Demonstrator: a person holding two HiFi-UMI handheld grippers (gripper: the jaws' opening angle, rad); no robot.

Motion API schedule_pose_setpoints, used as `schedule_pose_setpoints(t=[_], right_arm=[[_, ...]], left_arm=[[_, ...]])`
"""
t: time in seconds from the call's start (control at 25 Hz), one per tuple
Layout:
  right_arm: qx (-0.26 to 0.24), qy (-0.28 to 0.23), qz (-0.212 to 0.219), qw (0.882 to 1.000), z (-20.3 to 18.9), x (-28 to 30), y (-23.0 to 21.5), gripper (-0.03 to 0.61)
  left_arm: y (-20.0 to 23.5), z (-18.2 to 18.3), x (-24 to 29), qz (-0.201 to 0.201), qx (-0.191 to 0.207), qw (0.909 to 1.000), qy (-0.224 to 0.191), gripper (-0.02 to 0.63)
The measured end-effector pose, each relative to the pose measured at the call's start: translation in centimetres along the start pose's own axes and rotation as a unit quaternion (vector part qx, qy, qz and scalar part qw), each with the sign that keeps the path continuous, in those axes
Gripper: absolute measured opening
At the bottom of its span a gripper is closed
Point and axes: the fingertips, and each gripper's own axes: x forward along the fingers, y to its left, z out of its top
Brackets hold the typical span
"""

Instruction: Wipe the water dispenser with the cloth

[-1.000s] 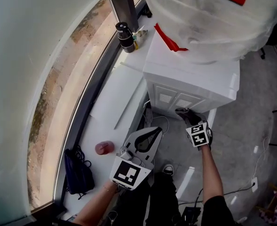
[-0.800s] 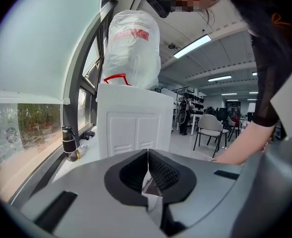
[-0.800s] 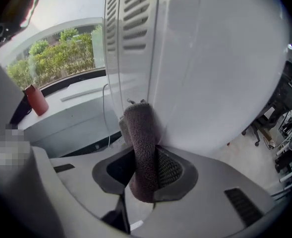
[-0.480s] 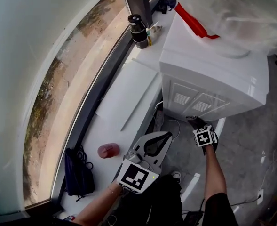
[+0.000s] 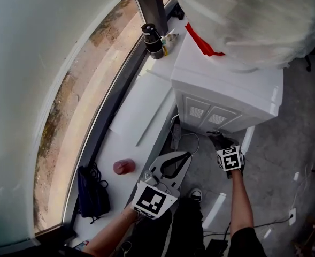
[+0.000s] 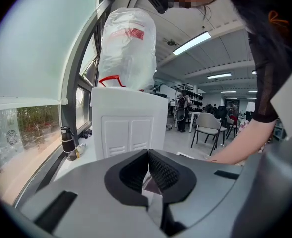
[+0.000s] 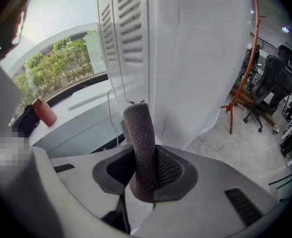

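Note:
The white water dispenser (image 5: 227, 90) stands by the window ledge with a plastic-wrapped bottle (image 5: 243, 20) on top. In the left gripper view the dispenser (image 6: 128, 125) shows its vented panel. My right gripper (image 5: 215, 136) is low at the foot of that panel. It is shut on a rolled grey cloth (image 7: 140, 138), which sticks up from the right gripper (image 7: 145, 162) close to the dispenser's white side (image 7: 185, 58). My left gripper (image 5: 185, 155) hangs lower left, away from the dispenser. The left gripper (image 6: 148, 155) is shut with nothing in it.
A black flask (image 5: 153, 40) stands on the white ledge (image 5: 136, 116) beside the dispenser. A red cup (image 5: 124, 166) and a dark bag (image 5: 90, 194) lie nearer me. Cables (image 5: 186, 141) trail on the floor under the dispenser. Office chairs (image 6: 207, 125) stand beyond.
The head view has swung about. Both grippers keep nearly the same places beside the dispenser, and the right one still holds the cloth.

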Motion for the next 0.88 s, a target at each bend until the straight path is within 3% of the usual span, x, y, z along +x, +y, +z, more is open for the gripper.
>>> schedule_pose_setpoints(t=[0.36,0.64,0.88], right_arm=[[0.067,-0.067,0.042,0.995,5.7,-16.1,3.5,0.109],[0.086,-0.112,0.07,0.987,10.0,-26.2,6.2,0.109],[0.088,-0.15,0.076,0.982,13.1,-33.6,6.1,0.109]], left_arm=[[-2.1,9.2,-3.3,-0.008,0.004,0.9999,-0.011,0.018],[-2.4,12.8,-6.4,0.011,0.01,0.9999,0.005,0.018],[-2.4,16.5,-8.8,0.051,0.0,0.9985,-0.018,0.018]])
